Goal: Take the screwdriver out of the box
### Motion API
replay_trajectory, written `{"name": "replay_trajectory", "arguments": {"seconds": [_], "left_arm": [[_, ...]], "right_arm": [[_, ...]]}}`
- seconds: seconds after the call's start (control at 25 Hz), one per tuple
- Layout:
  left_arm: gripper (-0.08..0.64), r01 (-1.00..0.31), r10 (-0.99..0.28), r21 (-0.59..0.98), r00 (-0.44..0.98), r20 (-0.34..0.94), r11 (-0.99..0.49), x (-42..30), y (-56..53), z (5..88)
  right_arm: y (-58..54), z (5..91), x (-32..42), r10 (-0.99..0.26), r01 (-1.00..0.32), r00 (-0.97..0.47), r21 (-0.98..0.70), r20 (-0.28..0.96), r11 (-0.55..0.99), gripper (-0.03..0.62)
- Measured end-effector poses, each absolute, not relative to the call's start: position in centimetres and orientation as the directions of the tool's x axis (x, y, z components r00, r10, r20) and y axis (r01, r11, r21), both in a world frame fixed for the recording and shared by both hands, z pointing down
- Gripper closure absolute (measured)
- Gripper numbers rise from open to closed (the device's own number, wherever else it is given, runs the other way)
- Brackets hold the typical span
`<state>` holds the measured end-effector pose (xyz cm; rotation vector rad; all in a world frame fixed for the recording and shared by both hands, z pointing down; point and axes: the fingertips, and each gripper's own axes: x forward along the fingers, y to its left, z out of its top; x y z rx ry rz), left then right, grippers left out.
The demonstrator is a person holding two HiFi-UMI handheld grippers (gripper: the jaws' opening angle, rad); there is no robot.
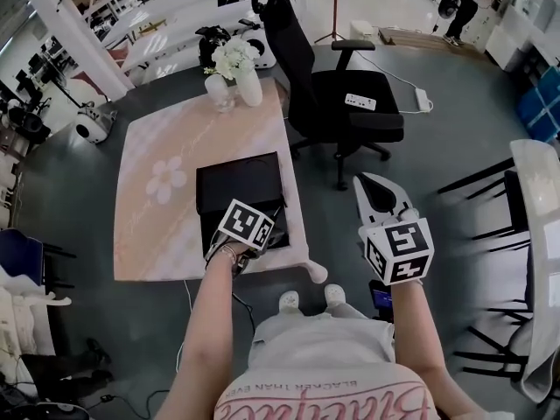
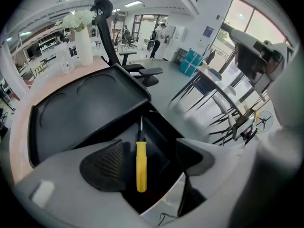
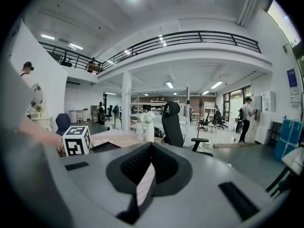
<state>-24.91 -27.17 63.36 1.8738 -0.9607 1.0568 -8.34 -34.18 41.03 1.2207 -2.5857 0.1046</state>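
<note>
left gripper view looks down between the grey plastic jaws of the left hand-held gripper (image 2: 149,161), which stand apart, one ribbed black pad (image 2: 107,167) showing. between them, clear of both pads, the slim yellow-handled screwdriver with a thin metal shaft (image 2: 141,167) lies in a compartment of the matte black box (image 2: 164,139). head view hides that tool behind the gripper, but shows the box on the pale pink desk (image 1: 157,226). right gripper view shows the right hand-held gripper (image 3: 151,146) closed on nothing. beyond stand a white vase of flowers (image 1: 248,84) and a black office chair (image 1: 346,103).
</note>
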Motion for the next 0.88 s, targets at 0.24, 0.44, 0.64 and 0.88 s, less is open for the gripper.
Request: {"name": "replay_trajectory", "arguments": {"seconds": [0.24,0.44,0.64,0.88], "left_arm": [[0.227,-0.878,-0.172,0.218,0.316,0.933,-0.427,-25.1,-27.6,65.3],[0.284,-0.893,-0.182,0.152,0.249,0.951,-0.424,-25.3,-28.0,66.9],[0.359,-0.897,-0.198,0.116,0.218,0.956,-0.426,-25.7,-28.2,67.5],[0.477,-0.887,-0.224,0.134,0.254,0.941,-0.441,-25.4,-28.3,67.1]], "right_arm": [[-34.8,42.0,-7.8,-0.751,-0.778,-0.588,0.045,0.299,0.627,0.586],[-35.3,42.0,-7.1,-0.761,-0.788,-0.575,0.048,0.301,0.614,0.586],[-35.7,41.8,-6.5,-0.769,-0.794,-0.564,0.058,0.301,0.605,0.586],[-35.7,41.7,-6.5,-0.768,-0.793,-0.565,0.060,0.303,0.607,0.586]]}}
